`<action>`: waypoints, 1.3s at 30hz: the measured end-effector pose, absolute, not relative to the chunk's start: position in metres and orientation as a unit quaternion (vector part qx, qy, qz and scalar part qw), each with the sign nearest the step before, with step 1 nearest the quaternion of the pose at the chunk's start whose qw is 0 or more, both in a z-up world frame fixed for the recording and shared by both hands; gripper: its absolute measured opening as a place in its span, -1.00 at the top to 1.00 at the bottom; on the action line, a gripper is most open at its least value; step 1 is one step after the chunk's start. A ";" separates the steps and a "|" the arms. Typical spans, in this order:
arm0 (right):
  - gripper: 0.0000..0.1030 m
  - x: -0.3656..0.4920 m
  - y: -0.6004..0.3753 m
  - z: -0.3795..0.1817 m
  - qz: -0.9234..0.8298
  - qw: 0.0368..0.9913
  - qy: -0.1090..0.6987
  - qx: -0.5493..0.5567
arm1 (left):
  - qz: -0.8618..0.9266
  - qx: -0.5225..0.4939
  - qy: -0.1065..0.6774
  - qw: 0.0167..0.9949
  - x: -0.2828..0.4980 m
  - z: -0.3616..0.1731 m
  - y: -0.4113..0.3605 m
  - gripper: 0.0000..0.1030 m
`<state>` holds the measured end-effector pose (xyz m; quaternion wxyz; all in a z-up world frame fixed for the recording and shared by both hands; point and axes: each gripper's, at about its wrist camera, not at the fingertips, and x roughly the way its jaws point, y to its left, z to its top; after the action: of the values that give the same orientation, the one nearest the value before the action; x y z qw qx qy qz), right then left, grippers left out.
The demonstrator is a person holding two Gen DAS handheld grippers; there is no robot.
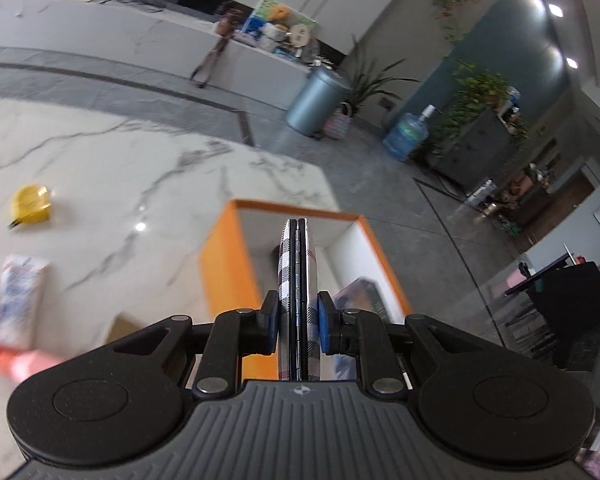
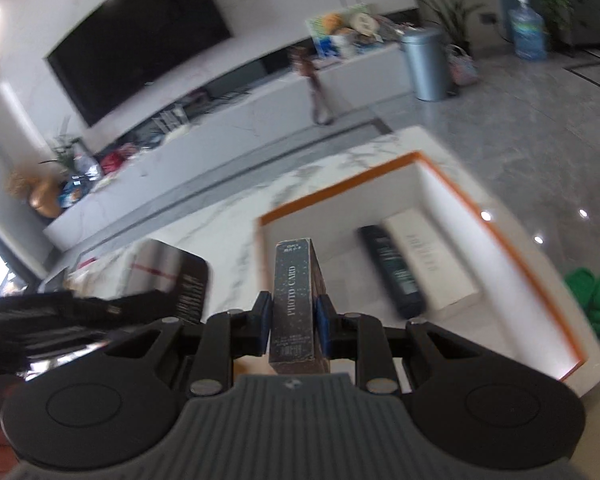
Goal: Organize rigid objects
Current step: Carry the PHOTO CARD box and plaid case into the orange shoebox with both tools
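Left gripper (image 1: 298,326): clenched on a plaid hinged case (image 1: 298,280), which is pinched edge-on between the two blue pads (image 1: 272,320) and runs straight forward from them

Plaid hinged case: held above the orange box (image 1: 220,268), its far end reaching over the box's open, white-lined inside; whether it touches the box cannot be told

Right gripper (image 2: 294,322): clenched on a dark photo card box (image 2: 294,296), which is gripped on its two long sides by the blue pads (image 2: 263,316), with the narrow lettered face turned up toward the camera

Dark photo card box: held at the near left corner of the orange box (image 2: 532,276), pointing forward past the box's near edge

Inside the orange box: a dark bottle (image 2: 396,272) is seen lying on its side, and a cream carton (image 2: 428,260) lies just beside it on the side nearer the box's right wall; a blurred bluish item (image 1: 360,296) is also seen on the box floor in the left wrist view

Outside the orange box, on the marble table (image 1: 120,184): a yellow tape measure (image 1: 30,204) lies well apart to the left, and a blurred white and blue packet (image 1: 18,296) lies nearer the camera on the same side

Left of the orange box in the right wrist view: a black carton (image 2: 188,280) is seen, blurred
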<state>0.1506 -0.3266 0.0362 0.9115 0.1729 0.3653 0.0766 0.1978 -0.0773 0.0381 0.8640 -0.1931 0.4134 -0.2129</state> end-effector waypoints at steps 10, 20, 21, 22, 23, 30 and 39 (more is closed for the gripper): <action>0.54 0.251 -0.351 -0.029 0.080 0.866 0.450 0.203 | -0.193 -0.140 0.449 0.861 0.267 0.001 -0.138 0.59; 0.53 0.310 -0.343 -0.069 0.121 0.849 0.471 0.206 | -0.160 -0.090 0.458 0.870 0.298 -0.019 -0.146 0.59; 0.53 0.315 -0.342 -0.073 0.126 0.848 0.470 0.208 | -0.160 -0.087 0.457 0.871 0.300 -0.020 -0.147 0.59; 0.53 0.318 -0.341 -0.076 0.131 0.847 0.471 0.210 | -0.158 -0.083 0.457 0.872 0.301 -0.021 -0.147 0.59; 0.53 0.321 -0.342 -0.079 0.135 0.845 0.471 0.212 | -0.157 -0.079 0.456 0.873 0.302 -0.022 -0.148 0.59; 0.53 0.331 -0.347 -0.092 0.135 0.839 0.491 0.192 | -0.156 -0.057 0.451 0.877 0.307 -0.027 -0.152 0.59; 0.38 0.326 -0.328 -0.074 0.153 0.866 0.472 0.052 | -0.159 -0.049 0.453 0.876 0.308 -0.028 -0.151 0.59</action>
<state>0.3257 -0.3280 -0.0743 0.8664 0.0521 0.4723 0.1532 0.3083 -0.1505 -0.0278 0.8760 -0.0489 0.4528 -0.1586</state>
